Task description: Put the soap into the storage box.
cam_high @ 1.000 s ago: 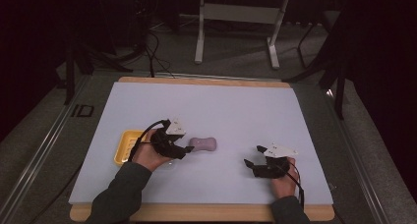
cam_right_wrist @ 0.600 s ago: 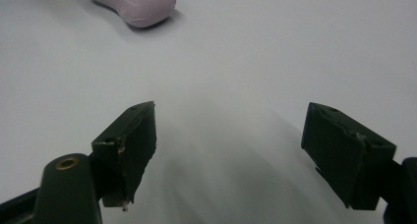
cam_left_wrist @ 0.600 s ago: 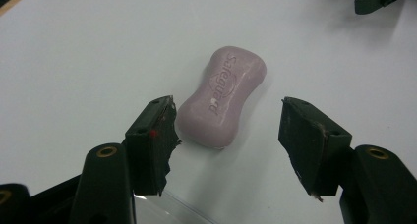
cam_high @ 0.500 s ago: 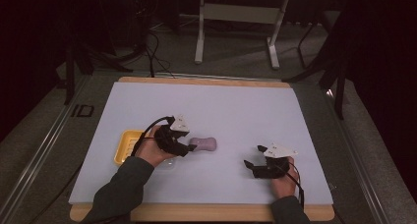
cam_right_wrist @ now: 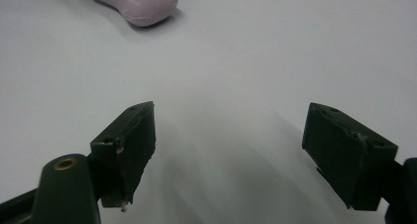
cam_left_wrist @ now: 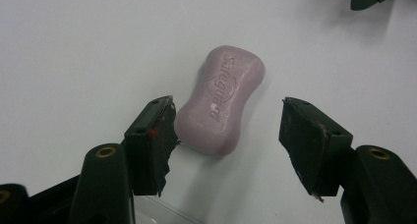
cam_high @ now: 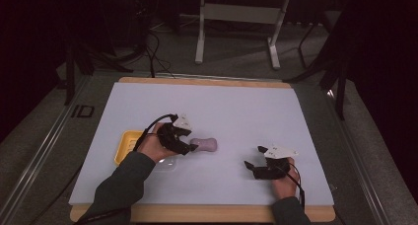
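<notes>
While its jaws stand wide apart, the left gripper (cam_left_wrist: 223, 135) straddles the near end of a pink soap bar (cam_left_wrist: 220, 101) lying flat on the white table (cam_high: 236, 111). A yellow tray (cam_high: 126, 145) sits beyond the left hand from the soap. The right gripper (cam_high: 252, 166), also wide and empty, rests well apart from the soap.

Pale lilac soap bar (cam_left_wrist: 221, 101) on a white mat (cam_high: 236, 111) — yellow dish (cam_high: 127, 145), black jaws.
</notes>
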Tool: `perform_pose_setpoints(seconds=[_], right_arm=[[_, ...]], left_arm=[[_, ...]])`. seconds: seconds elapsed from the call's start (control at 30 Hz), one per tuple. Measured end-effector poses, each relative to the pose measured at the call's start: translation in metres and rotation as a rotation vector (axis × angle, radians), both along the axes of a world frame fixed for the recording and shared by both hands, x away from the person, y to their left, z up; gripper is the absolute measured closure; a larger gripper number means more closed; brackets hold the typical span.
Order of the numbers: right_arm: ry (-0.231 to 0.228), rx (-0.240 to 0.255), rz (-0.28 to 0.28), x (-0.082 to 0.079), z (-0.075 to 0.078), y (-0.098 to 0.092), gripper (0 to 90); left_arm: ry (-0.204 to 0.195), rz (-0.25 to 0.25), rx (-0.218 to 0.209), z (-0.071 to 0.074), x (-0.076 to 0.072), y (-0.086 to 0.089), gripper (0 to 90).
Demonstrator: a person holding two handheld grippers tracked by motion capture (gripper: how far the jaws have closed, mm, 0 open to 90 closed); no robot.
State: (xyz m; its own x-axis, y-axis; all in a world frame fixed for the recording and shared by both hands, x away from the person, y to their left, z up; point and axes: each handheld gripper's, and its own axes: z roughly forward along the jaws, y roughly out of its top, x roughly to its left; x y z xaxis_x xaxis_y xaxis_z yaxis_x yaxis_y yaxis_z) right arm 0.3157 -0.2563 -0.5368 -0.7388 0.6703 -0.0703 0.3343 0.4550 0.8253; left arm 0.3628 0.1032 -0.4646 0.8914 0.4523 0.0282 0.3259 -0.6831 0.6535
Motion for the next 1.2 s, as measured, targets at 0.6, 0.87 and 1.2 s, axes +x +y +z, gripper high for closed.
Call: perform_pose_setpoints(seconds=[0.6, 0.87, 1.2], right_arm=[[-0.001, -0.012, 0.005, 0.0, 0.0, 0.001, 20.0], [0.003, -0.012, 0.006, 0.0, 0.0, 0.001, 20.0], [0.003, -0.013, 0.008, 0.0, 0.0, 0.001, 20.0]], left_arm=[[0.031, -0.064, -0.001, -0.007, 0.015, -0.005, 34.6], [0.055, -0.081, 0.002, -0.012, 0.022, -0.009, 29.0], [0.081, -0.097, 0.045, -0.02, 0.027, -0.014, 27.4]])
